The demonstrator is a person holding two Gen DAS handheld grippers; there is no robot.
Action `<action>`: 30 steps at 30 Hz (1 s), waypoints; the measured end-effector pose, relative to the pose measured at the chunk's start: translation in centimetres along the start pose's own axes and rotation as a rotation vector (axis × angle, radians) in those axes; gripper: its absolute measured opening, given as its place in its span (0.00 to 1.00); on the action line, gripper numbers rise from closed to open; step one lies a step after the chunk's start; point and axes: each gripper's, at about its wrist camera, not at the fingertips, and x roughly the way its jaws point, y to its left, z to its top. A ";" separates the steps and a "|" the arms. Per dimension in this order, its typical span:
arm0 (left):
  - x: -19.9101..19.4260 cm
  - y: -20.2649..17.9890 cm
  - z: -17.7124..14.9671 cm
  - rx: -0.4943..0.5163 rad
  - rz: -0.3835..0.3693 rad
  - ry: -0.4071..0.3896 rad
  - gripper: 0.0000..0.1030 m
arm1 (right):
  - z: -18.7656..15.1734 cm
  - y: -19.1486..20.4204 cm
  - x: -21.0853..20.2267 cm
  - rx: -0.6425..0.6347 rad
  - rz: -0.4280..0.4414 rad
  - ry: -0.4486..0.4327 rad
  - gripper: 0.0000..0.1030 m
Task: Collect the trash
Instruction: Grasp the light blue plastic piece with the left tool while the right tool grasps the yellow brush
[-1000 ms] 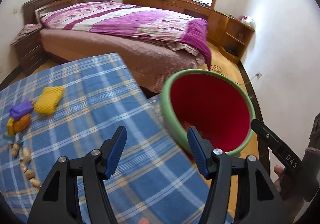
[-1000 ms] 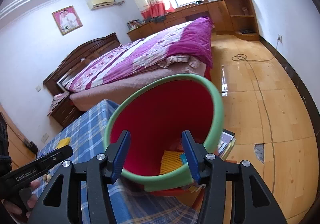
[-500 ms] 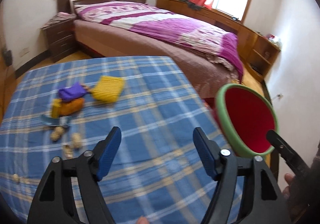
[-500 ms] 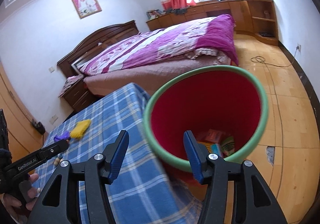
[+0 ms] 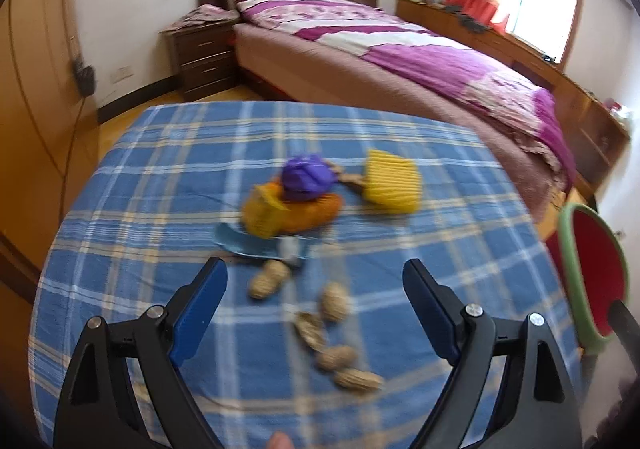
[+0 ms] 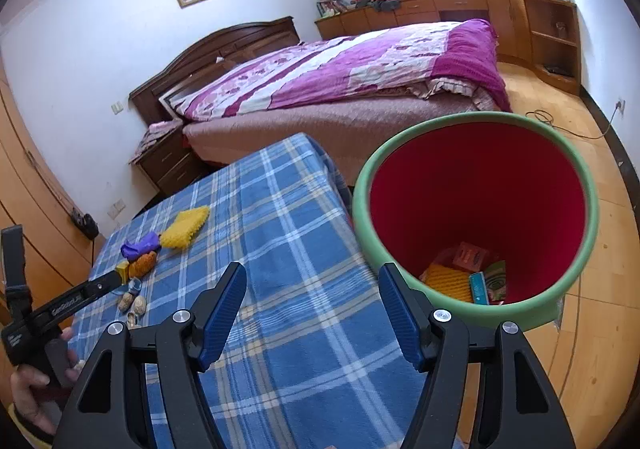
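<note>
The trash lies in a loose cluster on the blue checked cloth of the bench [image 5: 168, 185]. A purple wrapper [image 5: 306, 177] sits on top of an orange packet [image 5: 292, 211], and a flat yellow ridged piece [image 5: 394, 181] lies just beside them toward the bed. A pale blue scrap [image 5: 256, 245] pokes out from under the orange packet on the near side. Nearer the camera, several peanut shells [image 5: 332, 333] are scattered on the cloth, some whole and one cracked open.

The left hand-held gripper [image 5: 316, 313] hangs above these shells with its jaws spread wide; they have just been opening, and only the shells on the cloth below show between them, untouched. The left view is blurred, so finer detail of the trash cannot be made out.

The bin [image 6: 576, 249], green outside and red inside, stands just off the bench's edge on the wooden floor. It already holds a yellow ridged piece and a few small coloured packets at the bottom. The right hand-held gripper [image 6: 314, 311] is over the bench's edge next to the bin's rim, its jaws apart and empty, and they too have just been opening.

A hand [image 6: 30, 389] grips the handle of the left tool at the lower left of the right view. Beyond the bench stands a bed [image 6: 360, 65] with a purple cover.
</note>
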 end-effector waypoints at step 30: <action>3.5 7.6 1.1 -0.130 -0.031 0.055 0.71 | 0.6 8.6 6.6 -0.184 0.032 0.147 0.68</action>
